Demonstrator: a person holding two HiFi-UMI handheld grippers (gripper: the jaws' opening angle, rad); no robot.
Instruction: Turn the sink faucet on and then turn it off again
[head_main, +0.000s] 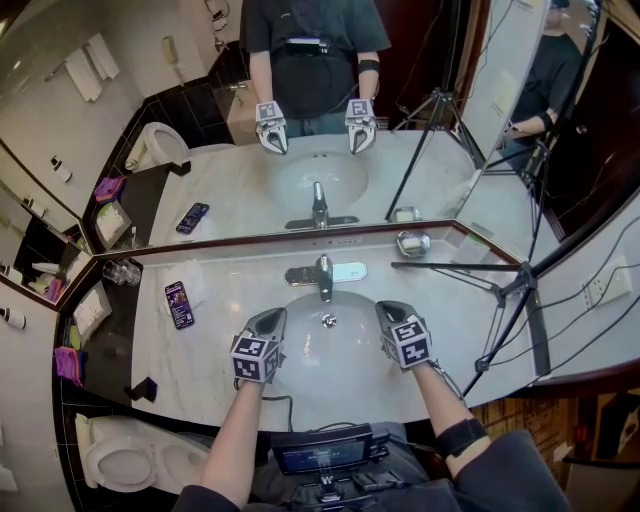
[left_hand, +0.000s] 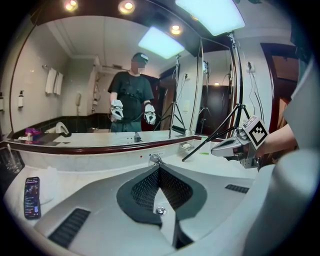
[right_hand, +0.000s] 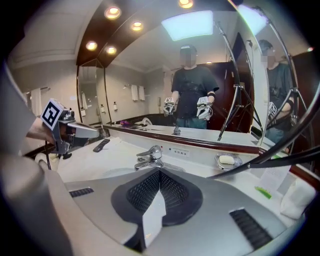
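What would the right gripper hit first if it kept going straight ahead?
Probably the faucet, just beyond the right gripper; depth is unclear, so the sink rim might come first.

A dark phone (head_main: 179, 304) lies flat, screen up, on the left part of the pale marble counter (head_main: 230, 385). Clear drinking glasses (head_main: 120, 272) stand at the counter's back left corner. At the back right, just under the wide mirror (head_main: 200, 130), a metal soap dish (head_main: 412, 243) holds a white bar. A black tripod (head_main: 510, 290) reaches over the counter's right side. A white wall socket (head_main: 603, 288) sits further right. A toilet (head_main: 130, 462) stands below the counter's left end, with a purple packet (head_main: 68, 362) on the dark ledge nearby.
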